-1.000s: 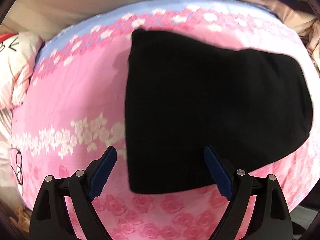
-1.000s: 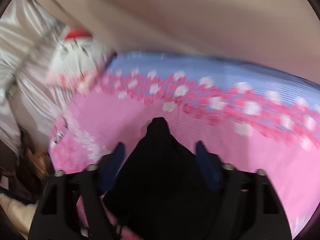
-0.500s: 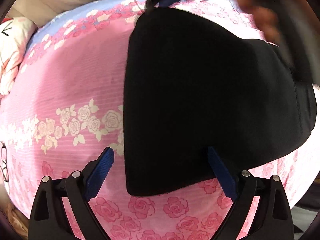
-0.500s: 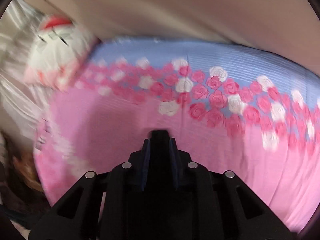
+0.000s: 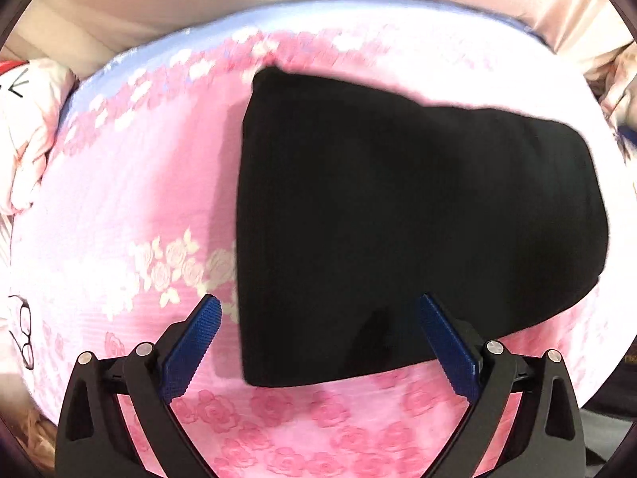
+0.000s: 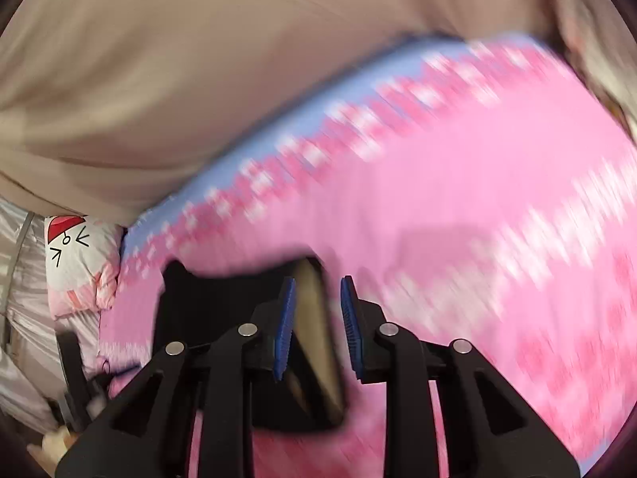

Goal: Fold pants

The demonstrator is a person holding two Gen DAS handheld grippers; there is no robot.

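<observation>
The black pants [image 5: 398, 223] lie folded flat on a pink rose-patterned bed sheet [image 5: 131, 191]. My left gripper [image 5: 318, 326] is open and empty, its blue pads [image 5: 191, 342] hovering just above the near edge of the pants. In the right wrist view the picture is blurred by motion. My right gripper [image 6: 316, 310] is partly open with nothing clamped. Black fabric [image 6: 207, 318] lies below and left of it, and a tan-lined fold of the pants [image 6: 314, 338] shows between the fingers, touching neither pad.
A white pillow with a cartoon face [image 5: 20, 127] lies at the left edge of the bed and also shows in the right wrist view [image 6: 75, 255]. A beige wall [image 6: 199, 59] rises behind the bed. Eyeglasses are drawn on bedding at far left [image 5: 24, 330].
My right gripper was shut on the far corner of the pants half a second ago; it has opened, let go and swung away right. My left gripper stayed open and drew back slightly.
</observation>
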